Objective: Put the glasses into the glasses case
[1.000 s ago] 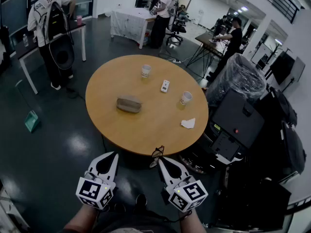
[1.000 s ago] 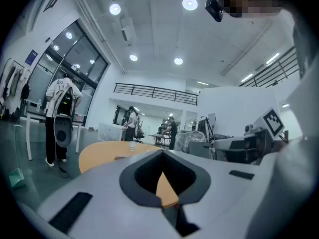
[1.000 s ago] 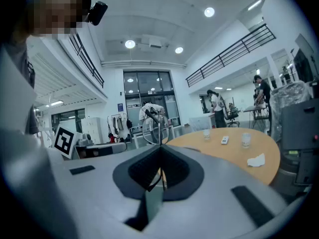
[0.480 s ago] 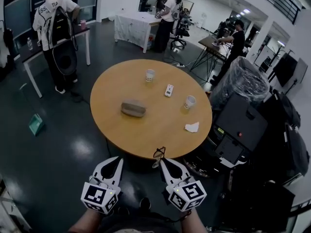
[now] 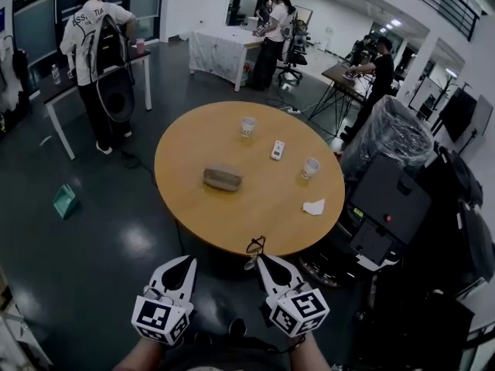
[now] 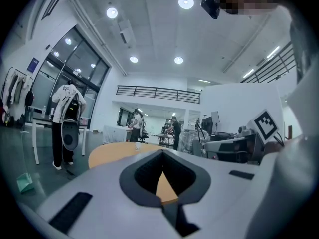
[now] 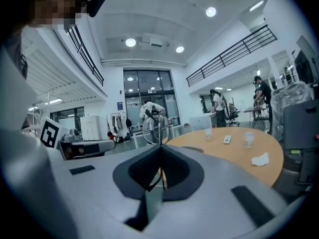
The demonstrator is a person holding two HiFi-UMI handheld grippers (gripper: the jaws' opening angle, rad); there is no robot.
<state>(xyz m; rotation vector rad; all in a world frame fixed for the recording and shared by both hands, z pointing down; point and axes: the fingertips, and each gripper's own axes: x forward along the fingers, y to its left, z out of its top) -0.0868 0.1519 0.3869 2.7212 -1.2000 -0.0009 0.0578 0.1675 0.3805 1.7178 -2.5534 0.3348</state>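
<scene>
A grey-brown glasses case [image 5: 223, 178] lies shut near the middle of the round wooden table [image 5: 193, 207]. The dark-framed glasses [image 5: 254, 247] hang off the table's near edge, and my right gripper [image 5: 260, 260] is shut on them. In the right gripper view the glasses [image 7: 154, 124] stick up from the shut jaw tips of the right gripper [image 7: 160, 146]. My left gripper [image 5: 186, 263] is shut and holds nothing, level with the right one and left of it. In the left gripper view the left gripper [image 6: 162, 151] points at the table [image 6: 112, 153].
The table also holds two paper cups [image 5: 247, 126] [image 5: 310, 167], a white remote [image 5: 277, 150] and a crumpled tissue [image 5: 313, 207]. A dark equipment cart [image 5: 387, 207] stands close on the right. People stand at desks farther back. Dark floor lies between me and the table.
The view has shifted, so the table and case now sit lower and further right in the frame. Both grippers keep their pose; the right one still holds the glasses.
</scene>
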